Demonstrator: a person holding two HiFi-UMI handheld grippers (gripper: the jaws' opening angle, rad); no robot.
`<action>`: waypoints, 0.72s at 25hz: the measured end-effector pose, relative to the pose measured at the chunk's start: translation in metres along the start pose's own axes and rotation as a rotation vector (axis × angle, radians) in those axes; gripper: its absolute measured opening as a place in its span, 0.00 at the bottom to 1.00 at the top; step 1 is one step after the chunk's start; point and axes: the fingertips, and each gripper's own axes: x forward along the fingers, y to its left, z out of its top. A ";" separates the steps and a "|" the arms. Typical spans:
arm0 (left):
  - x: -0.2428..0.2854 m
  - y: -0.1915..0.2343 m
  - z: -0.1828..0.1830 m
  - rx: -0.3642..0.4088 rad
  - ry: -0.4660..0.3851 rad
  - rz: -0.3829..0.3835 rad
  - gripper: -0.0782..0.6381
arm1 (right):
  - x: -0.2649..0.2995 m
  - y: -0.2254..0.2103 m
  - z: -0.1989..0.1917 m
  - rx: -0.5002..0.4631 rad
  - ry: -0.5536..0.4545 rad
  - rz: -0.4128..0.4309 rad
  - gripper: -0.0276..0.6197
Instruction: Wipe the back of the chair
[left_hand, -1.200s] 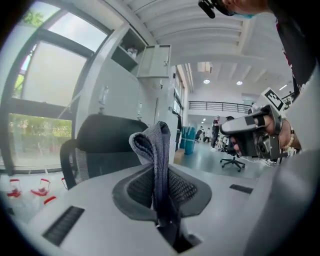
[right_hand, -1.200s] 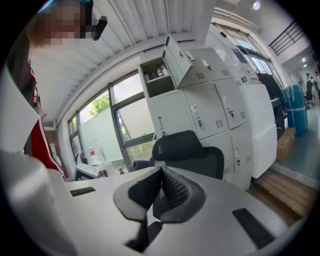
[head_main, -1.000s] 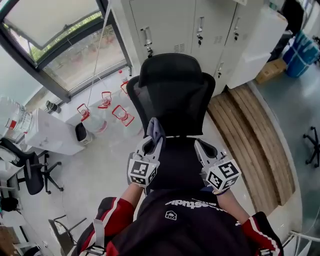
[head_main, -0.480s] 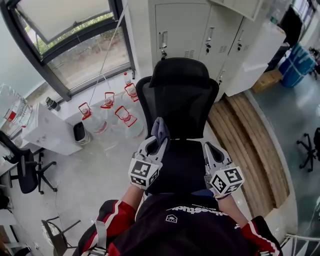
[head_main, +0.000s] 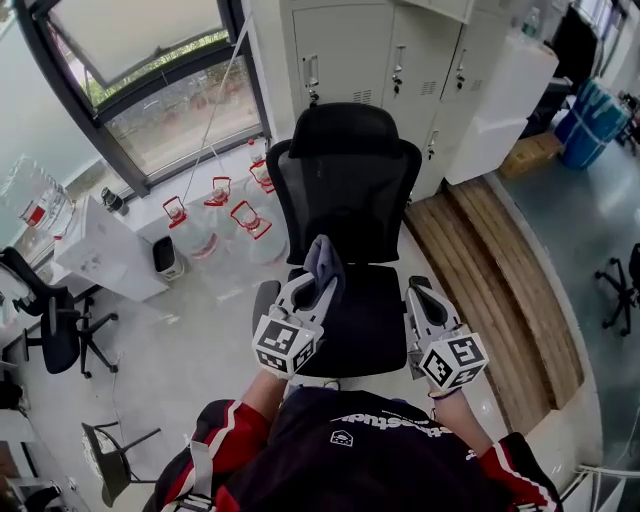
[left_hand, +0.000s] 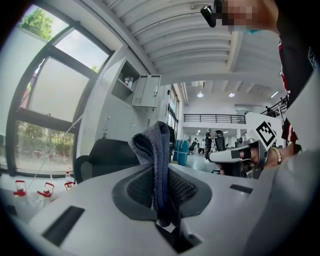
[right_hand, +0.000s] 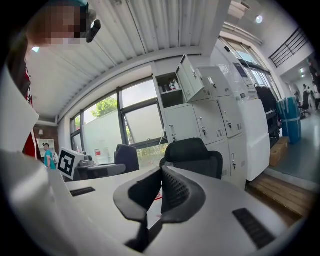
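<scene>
The chair's mesh back (head_main: 350, 195) stands upright ahead of the person, in front of the lockers (head_main: 345, 50) and apart from both grippers. The left gripper (head_main: 318, 283) clamps a folded grey cloth (head_main: 323, 258) whose free end projects past the jaws; the right gripper (head_main: 420, 297) is closed on nothing (its pads meet). A good wipe probably means laying that projecting fold flat against the mesh, jaws kept clear.

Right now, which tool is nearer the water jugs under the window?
Left. The left tool, gripping the cloth, hangs over the seat's left edge, on the water jugs' side; the right tool is across the seat, farther away.
</scene>
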 end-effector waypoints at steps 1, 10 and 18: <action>-0.005 -0.019 -0.001 -0.004 -0.002 -0.001 0.19 | -0.020 -0.003 -0.004 0.005 0.002 -0.002 0.07; -0.081 -0.216 -0.028 -0.016 -0.025 -0.022 0.19 | -0.218 -0.016 -0.060 0.062 -0.013 -0.016 0.07; -0.137 -0.292 -0.019 -0.023 -0.020 -0.001 0.19 | -0.300 0.012 -0.072 0.070 -0.003 0.044 0.07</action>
